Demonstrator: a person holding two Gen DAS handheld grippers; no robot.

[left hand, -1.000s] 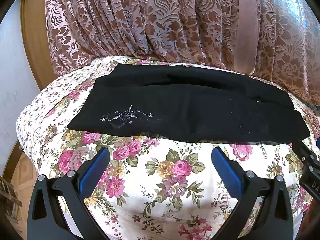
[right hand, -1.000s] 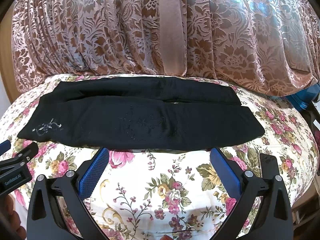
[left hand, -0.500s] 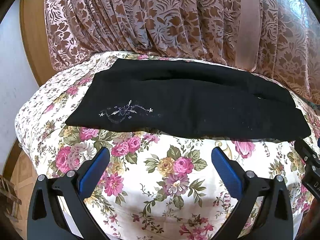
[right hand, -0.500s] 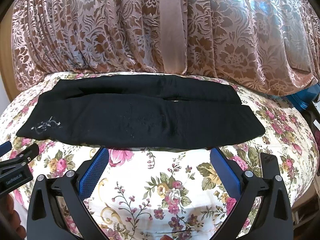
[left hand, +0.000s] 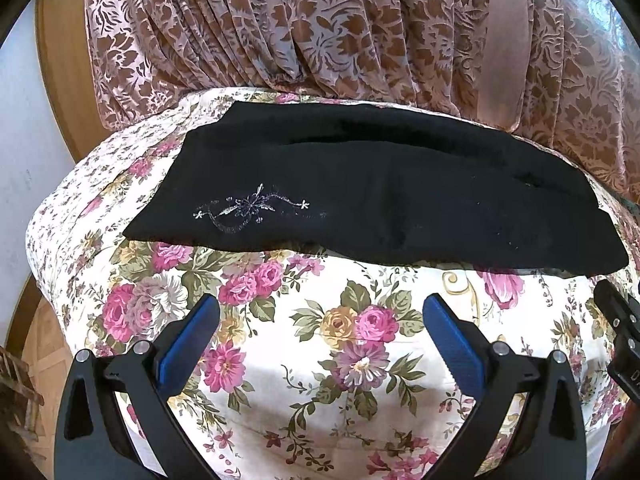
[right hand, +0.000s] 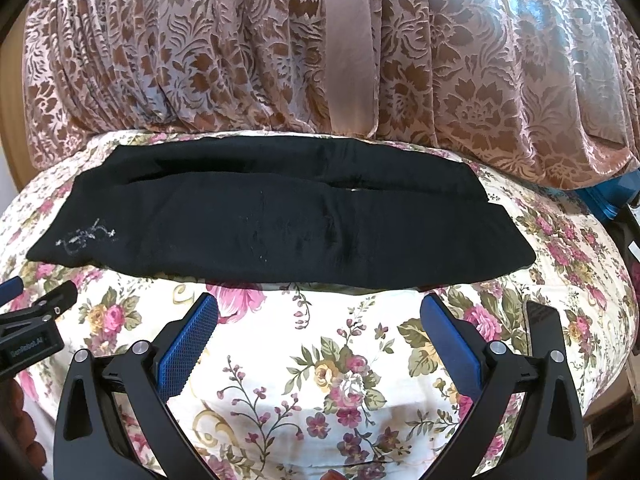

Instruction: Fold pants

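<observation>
Black pants (left hand: pixel 360 196) lie flat across the floral-covered surface (left hand: pixel 320 340), folded lengthwise into a long strip, with silver embroidery (left hand: pixel 252 208) near the left end. They also show in the right wrist view (right hand: pixel 280 224). My left gripper (left hand: pixel 320 320) is open and empty, above the floral cloth just in front of the pants' near edge, toward the left end. My right gripper (right hand: pixel 318 316) is open and empty, in front of the near edge toward the right end. Neither touches the pants.
A patterned pink-brown curtain (left hand: pixel 360 32) hangs right behind the pants. A wooden frame (left hand: pixel 52 60) and white wall are at the left. A blue object (right hand: pixel 608 200) sits at the right edge. The surface drops off at left and right.
Both grippers have moved slightly closer to the pants' near edge. The pants have not moved and both grippers stay open.
</observation>
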